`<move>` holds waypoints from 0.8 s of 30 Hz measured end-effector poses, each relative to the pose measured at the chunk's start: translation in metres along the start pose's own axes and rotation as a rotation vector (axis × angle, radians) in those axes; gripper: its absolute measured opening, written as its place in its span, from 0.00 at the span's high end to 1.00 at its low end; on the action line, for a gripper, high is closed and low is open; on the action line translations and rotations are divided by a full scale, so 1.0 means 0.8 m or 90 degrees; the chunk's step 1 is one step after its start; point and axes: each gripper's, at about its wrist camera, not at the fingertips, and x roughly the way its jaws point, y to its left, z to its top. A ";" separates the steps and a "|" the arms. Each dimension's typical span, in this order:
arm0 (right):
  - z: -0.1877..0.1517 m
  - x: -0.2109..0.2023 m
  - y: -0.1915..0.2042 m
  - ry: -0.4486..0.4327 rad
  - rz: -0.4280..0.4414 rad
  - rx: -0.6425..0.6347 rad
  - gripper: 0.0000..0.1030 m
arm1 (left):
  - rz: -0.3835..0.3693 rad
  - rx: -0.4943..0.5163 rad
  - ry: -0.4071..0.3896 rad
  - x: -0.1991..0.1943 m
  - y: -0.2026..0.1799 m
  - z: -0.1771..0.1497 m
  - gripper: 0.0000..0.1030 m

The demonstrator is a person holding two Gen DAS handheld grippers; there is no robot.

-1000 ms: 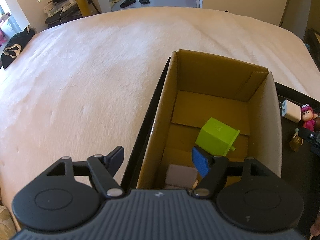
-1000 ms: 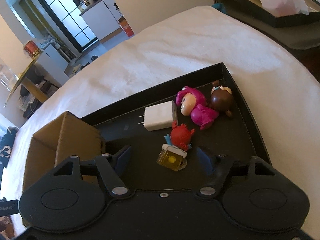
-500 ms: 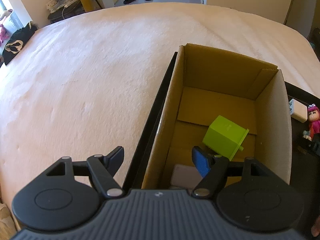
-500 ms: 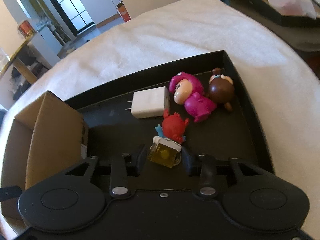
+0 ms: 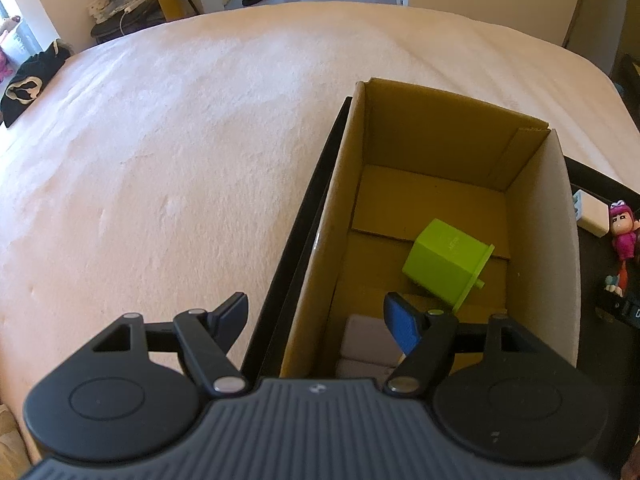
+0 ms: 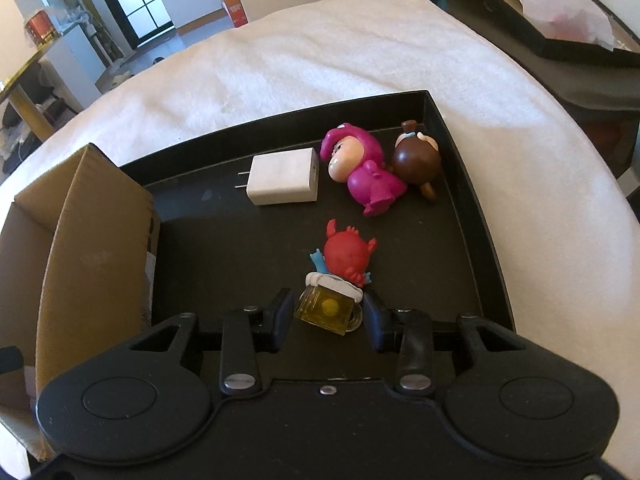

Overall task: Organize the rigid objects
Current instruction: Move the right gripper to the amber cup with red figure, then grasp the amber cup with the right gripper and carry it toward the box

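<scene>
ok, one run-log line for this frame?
phase: grasp | right claw: shut on red figurine in black tray | left claw: open, over cardboard box wall

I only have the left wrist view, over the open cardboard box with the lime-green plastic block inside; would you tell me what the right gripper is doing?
Observer: The right gripper is shut on the clear yellow base of a small red plastic figurine, over the black tray.
Operator: Thank you. What else lies on that tray besides the pink figurine I glimpse?
Observer: A brown round-headed figurine lies on its side against the pink figurine, near the tray's far right corner.
Operator: And the white charger at my frame's edge?
Observer: It lies flat, its prongs pointing toward the cardboard box.
</scene>
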 end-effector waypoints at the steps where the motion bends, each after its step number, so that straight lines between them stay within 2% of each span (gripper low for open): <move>1: 0.000 0.001 0.000 0.002 -0.001 0.000 0.63 | 0.001 0.000 0.000 0.002 0.000 0.001 0.29; 15: 0.011 0.013 -0.002 -0.009 -0.013 0.002 0.56 | 0.004 -0.001 0.004 0.012 -0.003 0.002 0.29; 17: 0.012 0.013 -0.002 -0.011 -0.008 -0.002 0.66 | 0.004 -0.001 0.003 0.011 -0.002 0.002 0.29; 18: 0.012 0.013 -0.001 -0.011 -0.009 -0.007 0.69 | 0.004 -0.001 0.002 0.010 -0.002 0.002 0.29; 24: 0.015 -0.005 0.007 -0.030 0.006 -0.029 0.69 | -0.001 -0.002 0.000 0.005 0.000 0.001 0.29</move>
